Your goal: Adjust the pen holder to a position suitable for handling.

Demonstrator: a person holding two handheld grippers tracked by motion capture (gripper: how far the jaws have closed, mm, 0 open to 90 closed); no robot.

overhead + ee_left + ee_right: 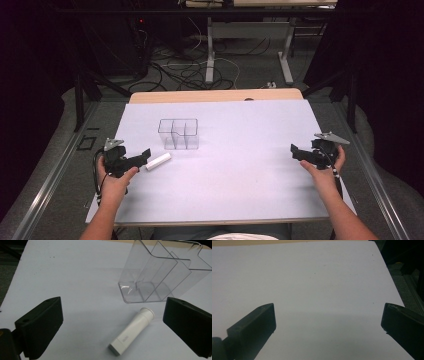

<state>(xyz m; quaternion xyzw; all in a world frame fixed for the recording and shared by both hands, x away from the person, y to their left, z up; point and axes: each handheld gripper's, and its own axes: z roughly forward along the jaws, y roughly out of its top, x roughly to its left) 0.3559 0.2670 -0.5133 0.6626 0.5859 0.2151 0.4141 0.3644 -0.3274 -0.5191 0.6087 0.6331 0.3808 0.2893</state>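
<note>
A small white tube [158, 161] [132, 331] lies on the white table sheet [235, 165], just in front of a clear plastic organiser [179, 133] [160, 275] with several compartments. My left gripper [145, 154] [112, 322] is open close to the tube's near end, and the tube lies between its jaws without touching them. At the table's right side my right gripper [295, 150] [328, 322] is open over bare sheet with nothing between its jaws.
The wooden table edge [215, 95] runs along the back. Beyond it are desk legs [210, 50] and cables on the floor. Metal rails [45, 185] flank the table at left and right.
</note>
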